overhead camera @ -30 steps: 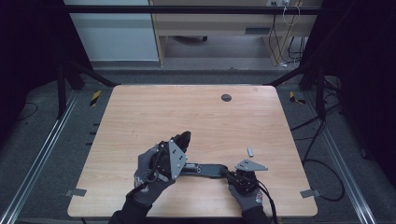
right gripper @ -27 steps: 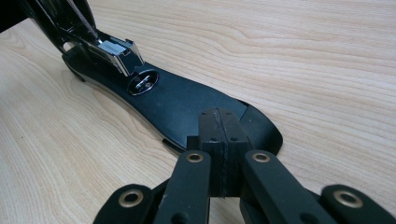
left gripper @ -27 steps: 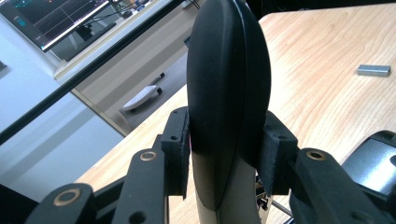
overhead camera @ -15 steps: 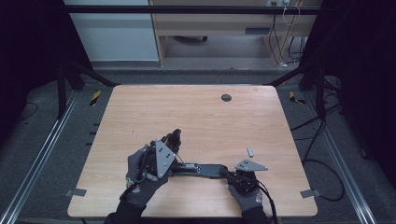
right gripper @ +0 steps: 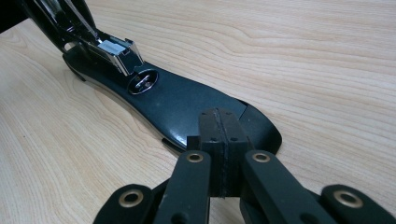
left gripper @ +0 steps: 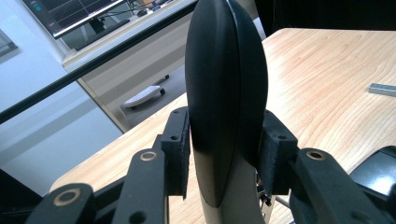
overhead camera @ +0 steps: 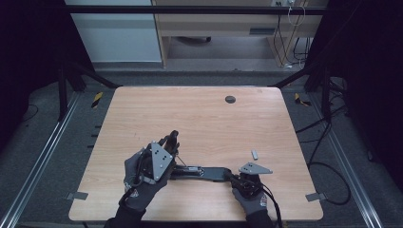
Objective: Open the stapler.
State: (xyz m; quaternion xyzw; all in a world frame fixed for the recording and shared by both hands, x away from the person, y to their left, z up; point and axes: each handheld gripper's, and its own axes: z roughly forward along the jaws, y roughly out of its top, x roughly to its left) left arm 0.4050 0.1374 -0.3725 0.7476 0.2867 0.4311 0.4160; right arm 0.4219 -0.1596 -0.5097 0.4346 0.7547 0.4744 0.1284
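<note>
**Stapler swung open, a strip of staples waits to the right**

The left gripper [overhead camera: 172,140] is clamped on the stapler's raised top arm [left gripper: 226,93]. The right gripper [right gripper: 219,140], jaws pressed together, pins the base [right gripper: 187,107] flat on the desk [overhead camera: 214,118]. The stapler lies left-to-right between them (magazine [right gripper: 114,49] exposed). The staple strip [overhead camera: 254,154] lies just beyond the right gripper, the nearer one.
</note>
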